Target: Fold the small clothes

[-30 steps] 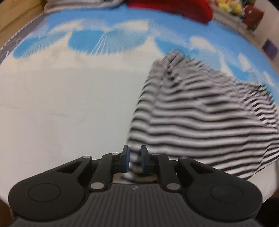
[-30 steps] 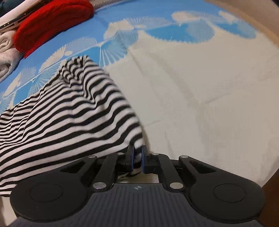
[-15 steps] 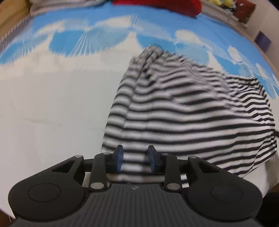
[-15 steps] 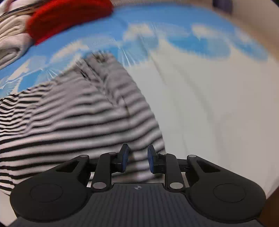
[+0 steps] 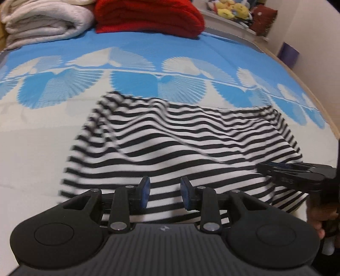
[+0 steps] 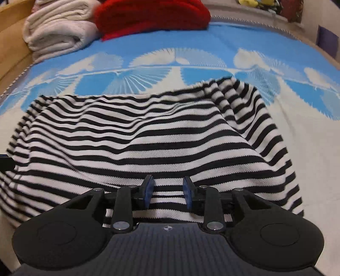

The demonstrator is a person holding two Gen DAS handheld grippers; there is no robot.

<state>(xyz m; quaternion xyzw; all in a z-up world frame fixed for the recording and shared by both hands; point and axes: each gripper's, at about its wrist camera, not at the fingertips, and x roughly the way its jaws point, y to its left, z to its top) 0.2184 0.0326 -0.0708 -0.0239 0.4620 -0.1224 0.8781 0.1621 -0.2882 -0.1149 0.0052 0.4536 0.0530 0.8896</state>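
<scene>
A black-and-white striped garment (image 5: 180, 144) lies spread and rumpled on the bed, with a fold bump across its middle; it also fills the right wrist view (image 6: 148, 138). My left gripper (image 5: 164, 192) is open and empty just above the garment's near hem. My right gripper (image 6: 167, 192) is open and empty above the near hem too. The right gripper also shows side-on in the left wrist view (image 5: 297, 172), at the garment's right edge. A tip of the left gripper (image 6: 5, 162) peeks in at the left edge.
The bedspread (image 5: 31, 148) is white with a blue fan pattern (image 6: 148, 78) farther back. A folded red blanket (image 5: 148, 17) and a folded white blanket (image 5: 44, 23) lie at the far end. Plush toys (image 5: 231, 9) sit on a shelf behind. The bed's right edge (image 5: 318, 106) is close.
Both grippers opened and let go of the garment's hem corners. The garment now lies spread on the bed, and both grippers have swung inward over its near hem.
</scene>
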